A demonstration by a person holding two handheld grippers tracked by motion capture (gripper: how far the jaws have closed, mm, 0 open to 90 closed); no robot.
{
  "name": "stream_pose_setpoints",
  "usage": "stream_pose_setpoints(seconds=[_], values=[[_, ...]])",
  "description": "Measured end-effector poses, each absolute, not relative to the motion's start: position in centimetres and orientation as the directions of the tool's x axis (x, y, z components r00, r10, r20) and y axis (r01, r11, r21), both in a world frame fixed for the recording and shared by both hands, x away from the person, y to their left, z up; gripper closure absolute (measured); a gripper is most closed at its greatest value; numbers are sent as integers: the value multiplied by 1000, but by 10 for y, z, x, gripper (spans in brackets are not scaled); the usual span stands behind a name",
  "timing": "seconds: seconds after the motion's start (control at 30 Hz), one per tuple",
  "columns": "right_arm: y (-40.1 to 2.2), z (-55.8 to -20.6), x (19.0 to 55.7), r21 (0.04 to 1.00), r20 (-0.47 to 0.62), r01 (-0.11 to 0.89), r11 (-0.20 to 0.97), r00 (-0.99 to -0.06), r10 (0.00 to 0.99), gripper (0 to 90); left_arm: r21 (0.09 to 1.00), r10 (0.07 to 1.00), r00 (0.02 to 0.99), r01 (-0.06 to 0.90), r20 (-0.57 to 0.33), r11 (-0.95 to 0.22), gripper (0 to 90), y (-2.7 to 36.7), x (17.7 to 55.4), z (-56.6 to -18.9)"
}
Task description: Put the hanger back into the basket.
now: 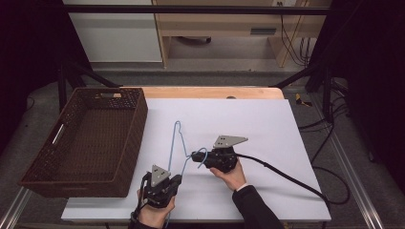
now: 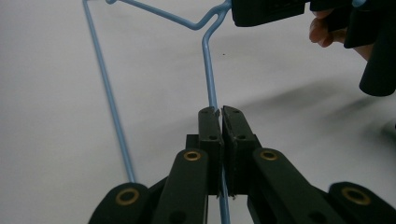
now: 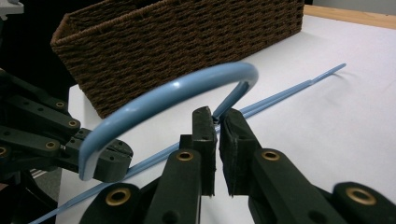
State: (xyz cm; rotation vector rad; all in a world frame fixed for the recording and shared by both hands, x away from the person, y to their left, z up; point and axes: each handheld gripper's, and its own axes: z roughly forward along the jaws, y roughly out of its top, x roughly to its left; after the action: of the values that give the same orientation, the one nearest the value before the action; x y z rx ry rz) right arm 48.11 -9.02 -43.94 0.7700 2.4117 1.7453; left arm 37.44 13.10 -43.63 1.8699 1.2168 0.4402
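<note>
Both tongs on the thin light-blue wire coat hanger point(image 1: 177, 143): left gripper point(image 1: 177, 180) pressed onto a straight arm of the wire; right gripper point(image 1: 195, 156) pinching the neck just below the hook; hanger sits near the front edge of the white desk point(image 1: 267, 133), beside the dark brown woven wicker basket point(image 1: 43, 179). Judgement: grasp done, transfer into basket not started. Hanger's lower bar is hidden behind the left hand in high view; basket interior looks empty, far corners dim.
</note>
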Motion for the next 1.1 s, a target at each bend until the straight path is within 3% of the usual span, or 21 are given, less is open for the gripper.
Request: stream_pose_setpoints(seconds=[0.2,0.37,0.5,0.67,0.87,1.1], values=[[-90,-439,481,908,232,351,228,-876,423,857,806,871,473,563,-130,-185,858,132,374,-435],[-91,-438,480,910,231,347,229,-880,416,858,801,876,470,564,-110,-202,661,131,378,-429],[-91,-438,480,909,232,348,228,-879,416,858,773,872,482,586,-91,-244,623,127,385,-430],[-91,-438,480,909,232,348,229,-879,415,858,736,866,494,617,-84,-280,677,120,393,-438],[-91,-437,480,909,232,349,230,-879,416,858,734,863,500,615,-79,-289,817,117,394,-440],[-91,-436,479,910,231,347,227,-878,418,857,735,882,470,612,-40,-292,850,113,392,-439]])
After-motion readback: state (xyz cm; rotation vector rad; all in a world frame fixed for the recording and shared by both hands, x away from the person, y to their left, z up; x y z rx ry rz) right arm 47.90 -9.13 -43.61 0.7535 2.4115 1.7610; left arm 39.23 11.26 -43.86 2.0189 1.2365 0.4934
